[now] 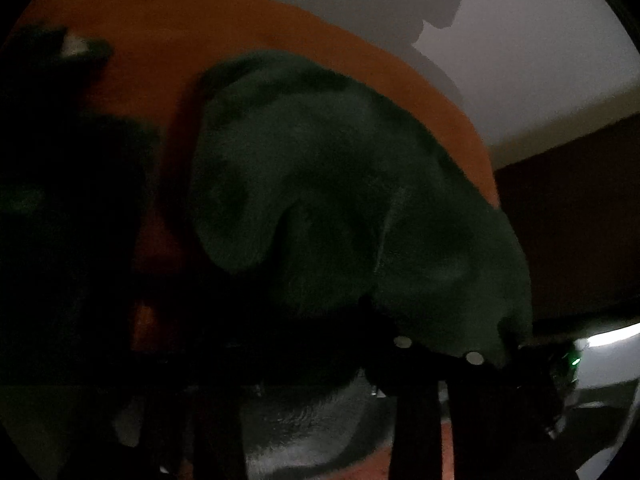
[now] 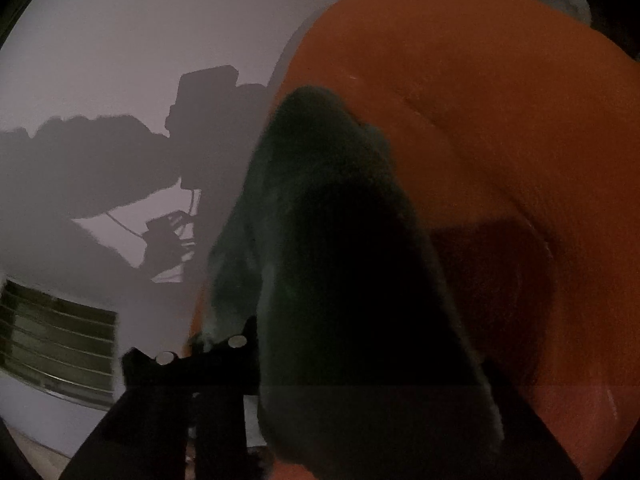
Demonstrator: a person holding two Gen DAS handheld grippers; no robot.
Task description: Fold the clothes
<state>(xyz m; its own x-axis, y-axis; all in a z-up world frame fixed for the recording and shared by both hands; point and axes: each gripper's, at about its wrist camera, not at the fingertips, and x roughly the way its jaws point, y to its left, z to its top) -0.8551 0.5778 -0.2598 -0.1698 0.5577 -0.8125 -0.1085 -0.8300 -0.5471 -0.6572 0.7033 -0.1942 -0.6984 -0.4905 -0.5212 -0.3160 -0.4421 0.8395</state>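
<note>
Both views are dim and close to the cloth. In the left wrist view, a dark green garment [image 1: 328,184] fills the centre, bunched and draped, hanging down toward the camera. Its lower edge reaches the dark fingers of the left tool [image 1: 436,350], where two small pale round studs show. The cloth seems pinched there, but the fingertips are lost in shadow, so I cannot tell whether the left tool is clamped or apart. Behind the green garment lies an orange fabric [image 1: 200,32], spread wide. Beyond it is a pale wall [image 1: 540,60] carrying a blocky shadow. At the far left, another dark shape [image 1: 60,52] with a small pale patch is too murky to identify.

In the right wrist view, the same dark green garment [image 2: 320,208] rises as a tall fold through the middle, covering the right side of the right tool [image 2: 202,350]. Only one black finger with two pale studs is visible, left of the cloth; whether this tool is gripping cannot be told. The orange fabric [image 2: 480,120] fills the right half, creased in long curves. On the left, the pale wall [image 2: 100,40] shows the shadow of a hand holding a device, and a slatted vent [image 2: 56,332] sits low on it.
</note>
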